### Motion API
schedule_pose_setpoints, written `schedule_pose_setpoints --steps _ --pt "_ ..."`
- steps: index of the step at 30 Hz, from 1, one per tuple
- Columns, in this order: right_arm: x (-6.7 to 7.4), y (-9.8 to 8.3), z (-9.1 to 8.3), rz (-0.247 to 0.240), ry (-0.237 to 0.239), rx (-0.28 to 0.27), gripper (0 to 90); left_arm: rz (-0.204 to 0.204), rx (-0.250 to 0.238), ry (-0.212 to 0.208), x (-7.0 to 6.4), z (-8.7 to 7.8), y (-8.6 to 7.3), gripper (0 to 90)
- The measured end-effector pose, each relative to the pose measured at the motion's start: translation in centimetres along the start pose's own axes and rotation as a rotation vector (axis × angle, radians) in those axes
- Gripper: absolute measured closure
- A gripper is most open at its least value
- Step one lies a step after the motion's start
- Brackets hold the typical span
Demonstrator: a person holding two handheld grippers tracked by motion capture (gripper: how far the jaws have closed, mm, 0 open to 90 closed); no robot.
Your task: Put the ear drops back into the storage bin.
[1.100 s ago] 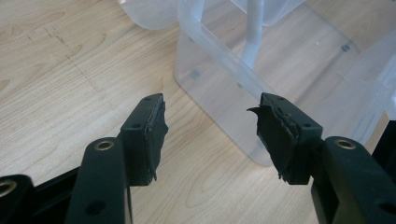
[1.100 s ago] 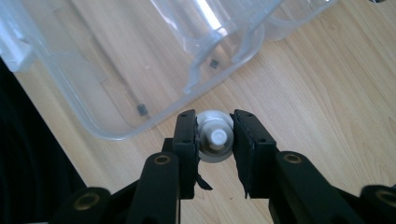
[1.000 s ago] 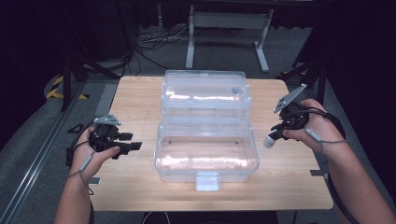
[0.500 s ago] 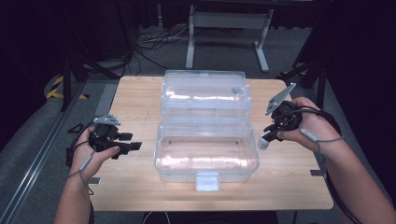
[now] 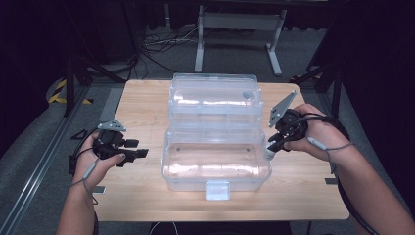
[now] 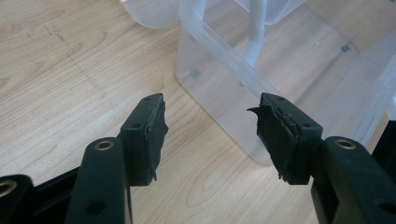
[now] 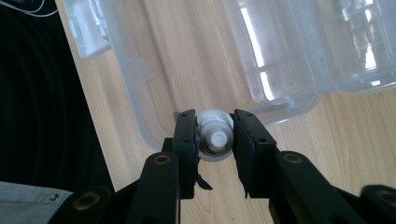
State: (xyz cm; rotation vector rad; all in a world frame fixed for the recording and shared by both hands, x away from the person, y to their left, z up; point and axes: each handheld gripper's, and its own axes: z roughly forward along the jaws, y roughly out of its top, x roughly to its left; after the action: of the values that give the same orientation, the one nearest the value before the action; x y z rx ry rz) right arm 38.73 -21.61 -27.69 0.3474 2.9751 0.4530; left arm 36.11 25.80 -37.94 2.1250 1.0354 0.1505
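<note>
Jaws of the right gripper clamp a small white round bulb just beside the right end of the open clear plastic box on the tabletop, while the left gripper rests left of the box, jaws apart and empty.

Light falls from overhead onto the wooden table; the surrounding floor and far background stay dim to black. Bright glare streaks lie on the clear plastic box (strongest on its far lid). The high view is soft and grainy; both gripper views are sharper, with soft shadows.
</note>
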Motion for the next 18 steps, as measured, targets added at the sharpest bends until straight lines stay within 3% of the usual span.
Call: schedule_pose_setpoints --steps 18 --pt "0.6 0.8 1.9 -0.058 0.033 0.035 71.3 -0.010 0.001 -0.001 0.0 0.1 -0.1 42.7"
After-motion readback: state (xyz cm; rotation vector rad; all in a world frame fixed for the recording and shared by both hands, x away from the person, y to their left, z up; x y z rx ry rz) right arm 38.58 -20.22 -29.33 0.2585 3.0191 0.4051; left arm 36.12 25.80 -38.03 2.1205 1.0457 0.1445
